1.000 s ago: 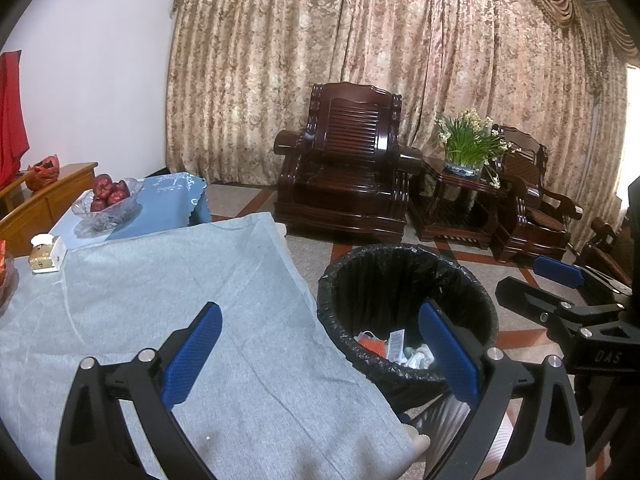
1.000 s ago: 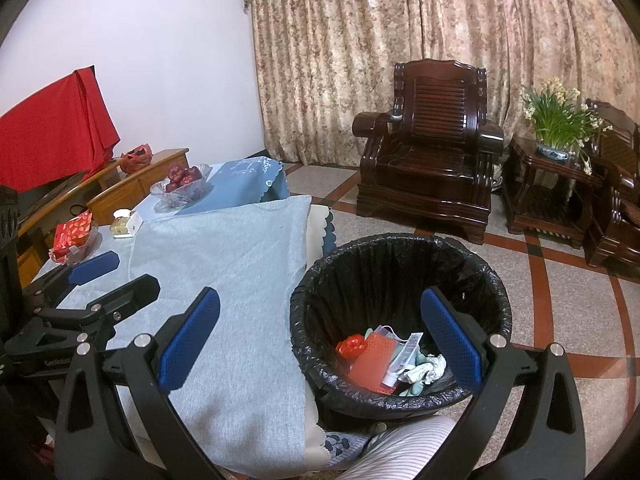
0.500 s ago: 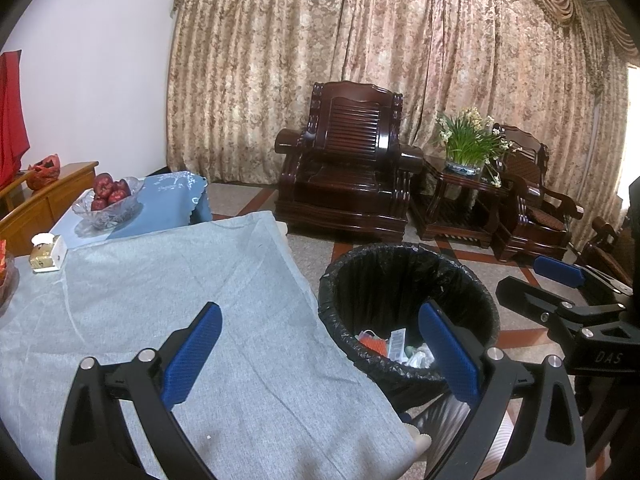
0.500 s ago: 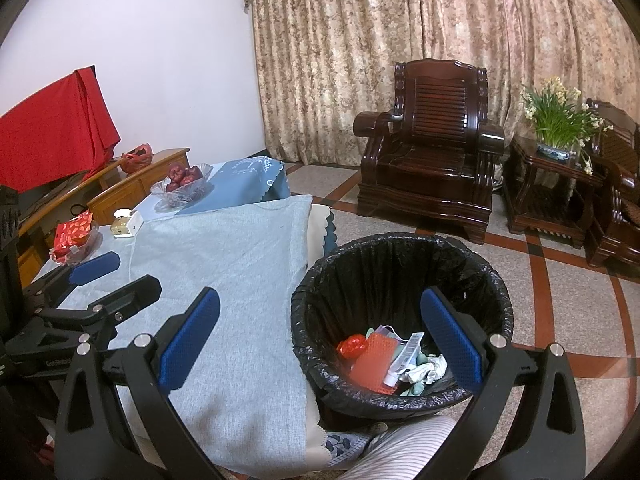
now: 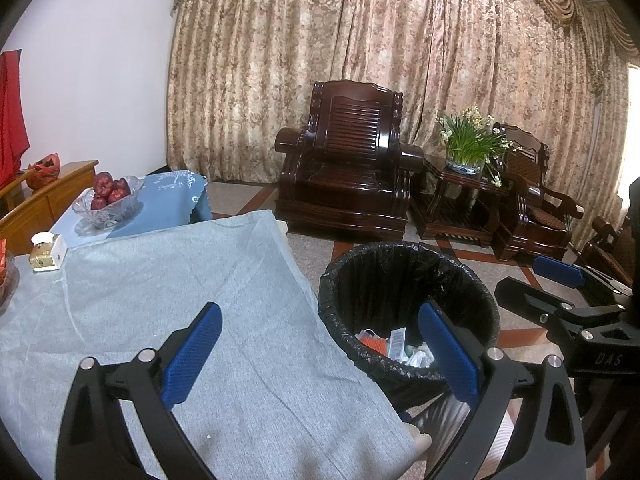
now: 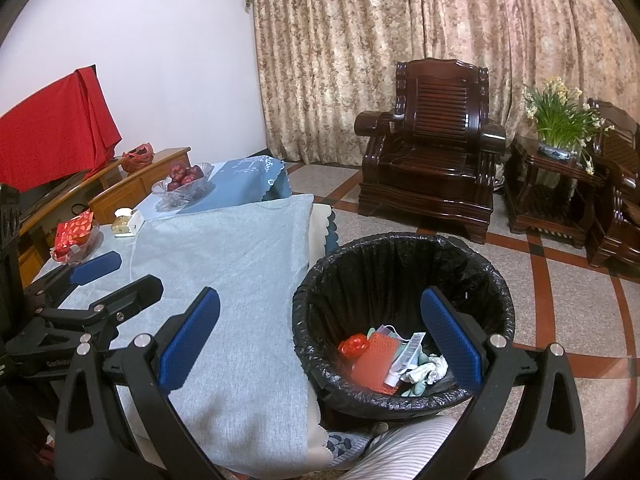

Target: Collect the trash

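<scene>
In front of you stands the table (image 6: 240,264), covered with a grey cloth, and just beside its corner, on the floor, is the trash bin (image 6: 400,248) with a black bag inside. The trash (image 6: 394,354) lies at the bottom of the bin: a red wrapper, a flat orange-red packet, a white crumpled paper and a small tube with a label. Behind the bin you see a dark wooden armchair (image 6: 430,152), well apart from it. Your left gripper (image 5: 320,354) is above the table edge, its tongs wide apart and holding nothing. Your right gripper (image 6: 318,334) is the same, tongs wide apart and empty, with one finger over the cloth and the other over the bin. At the far end of the table there is a glass bowl of red fruit (image 6: 182,184), and nearer to you a small white box (image 6: 128,222).
</scene>
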A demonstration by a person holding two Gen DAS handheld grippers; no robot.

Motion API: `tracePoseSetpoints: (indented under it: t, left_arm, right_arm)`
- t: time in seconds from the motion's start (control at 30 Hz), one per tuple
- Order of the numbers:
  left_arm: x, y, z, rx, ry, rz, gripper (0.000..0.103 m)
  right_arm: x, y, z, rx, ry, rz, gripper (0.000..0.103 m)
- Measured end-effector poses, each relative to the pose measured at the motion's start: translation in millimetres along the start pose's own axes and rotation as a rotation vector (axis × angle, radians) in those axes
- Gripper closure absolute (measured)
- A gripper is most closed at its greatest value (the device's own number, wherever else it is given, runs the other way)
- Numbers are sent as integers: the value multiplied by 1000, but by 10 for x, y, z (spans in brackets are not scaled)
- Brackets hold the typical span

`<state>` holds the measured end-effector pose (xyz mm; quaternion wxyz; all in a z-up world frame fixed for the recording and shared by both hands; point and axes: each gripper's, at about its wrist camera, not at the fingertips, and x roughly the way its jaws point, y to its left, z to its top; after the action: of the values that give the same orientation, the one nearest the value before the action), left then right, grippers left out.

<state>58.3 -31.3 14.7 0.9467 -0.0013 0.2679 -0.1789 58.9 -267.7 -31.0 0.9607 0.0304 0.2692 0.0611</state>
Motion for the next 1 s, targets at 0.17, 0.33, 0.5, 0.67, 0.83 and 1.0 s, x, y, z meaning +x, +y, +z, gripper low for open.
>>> tracePoseSetpoints:
  t: [0.17, 0.33, 0.5, 0.67, 0.83, 1.0]
  left_arm:
    - [-1, 11, 6, -4, 0, -1, 6]
    - [10, 63, -57, -6, 0, -2, 6]
    - [10, 55, -46, -7, 1, -1, 6]
    - [23, 56, -72, -9, 3, -1, 6]
    - [24, 76, -100, -6, 6, 2, 6]
    - [20, 88, -134, -9, 10, 4, 6]
  right_arm:
    - [2, 8, 3, 0, 1, 0, 5]
    - [3, 13, 5, -1, 0, 0, 5]
    - [2, 11, 0, 1, 1, -1, 5]
    - [1, 10, 6, 0, 2, 0, 5]
    - [2, 10, 3, 1, 2, 0, 5]
    - [4, 18, 7, 3, 5, 0, 5]
